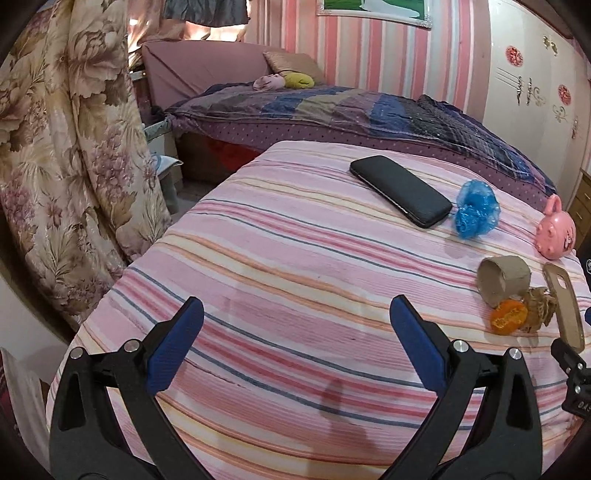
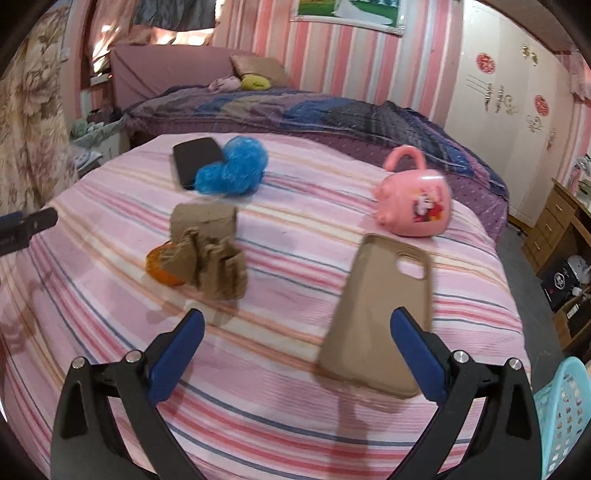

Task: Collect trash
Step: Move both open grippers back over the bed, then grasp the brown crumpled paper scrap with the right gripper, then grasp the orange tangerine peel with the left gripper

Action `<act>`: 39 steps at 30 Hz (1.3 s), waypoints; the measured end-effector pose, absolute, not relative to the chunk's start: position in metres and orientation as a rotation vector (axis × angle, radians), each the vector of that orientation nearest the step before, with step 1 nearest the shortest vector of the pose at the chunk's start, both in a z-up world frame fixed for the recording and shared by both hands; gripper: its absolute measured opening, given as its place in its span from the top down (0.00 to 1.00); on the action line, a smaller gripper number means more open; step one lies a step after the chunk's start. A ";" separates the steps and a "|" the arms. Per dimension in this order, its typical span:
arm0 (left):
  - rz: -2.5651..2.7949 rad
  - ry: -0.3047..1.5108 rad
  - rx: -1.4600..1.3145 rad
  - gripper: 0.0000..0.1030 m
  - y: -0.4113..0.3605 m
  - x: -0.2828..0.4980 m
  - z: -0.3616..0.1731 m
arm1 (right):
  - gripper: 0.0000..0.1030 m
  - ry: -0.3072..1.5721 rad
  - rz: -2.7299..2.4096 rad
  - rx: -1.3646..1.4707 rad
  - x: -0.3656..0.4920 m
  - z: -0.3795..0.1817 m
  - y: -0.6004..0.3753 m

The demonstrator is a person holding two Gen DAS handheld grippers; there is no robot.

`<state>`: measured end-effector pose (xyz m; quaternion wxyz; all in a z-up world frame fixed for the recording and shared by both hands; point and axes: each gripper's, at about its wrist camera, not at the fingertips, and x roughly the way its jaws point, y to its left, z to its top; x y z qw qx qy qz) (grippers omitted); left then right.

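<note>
- Striped pink cloth [image 2: 295, 424] carries trash: blue bag [image 2: 231, 170], cardboard roll [image 2: 205, 219], crumpled paper [image 2: 218, 267], orange peel [image 2: 159, 267].
- Keepers alongside: phone [image 1: 400, 190], case [image 2: 375, 317], pink cup [image 2: 415, 206].
- Left gripper [image 1: 295, 354]: jaws wide, empty.
- Right gripper [image 2: 297, 354]: jaws wide, empty, case partly between.
- Risk: closing here likely grabs the case; the basket [image 2: 561, 413] sits at right.

Pink-and-white striped walls [image 2: 332, 62] with a framed picture [image 2: 347, 13] up high. Bed [image 2: 280, 107] under a patchwork quilt, with a mauve headboard [image 2: 166, 72] and pillow [image 2: 258, 66]. Floral curtain [image 1: 74, 155] at left, daylight glowing behind the headboard. White wardrobe [image 2: 506, 96] with red decals at right, wooden drawers [image 2: 554, 221] beside it. Grey floor [image 2: 524, 266]. Striped pink cloth [image 1: 277, 266] across the foreground surface.
</note>
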<state>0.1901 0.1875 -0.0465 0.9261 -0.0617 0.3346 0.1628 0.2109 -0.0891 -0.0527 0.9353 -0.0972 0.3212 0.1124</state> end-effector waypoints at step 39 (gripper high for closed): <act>0.127 0.757 -0.091 0.05 0.072 0.224 -0.051 | 0.64 0.630 0.230 -0.065 0.226 -0.038 -0.152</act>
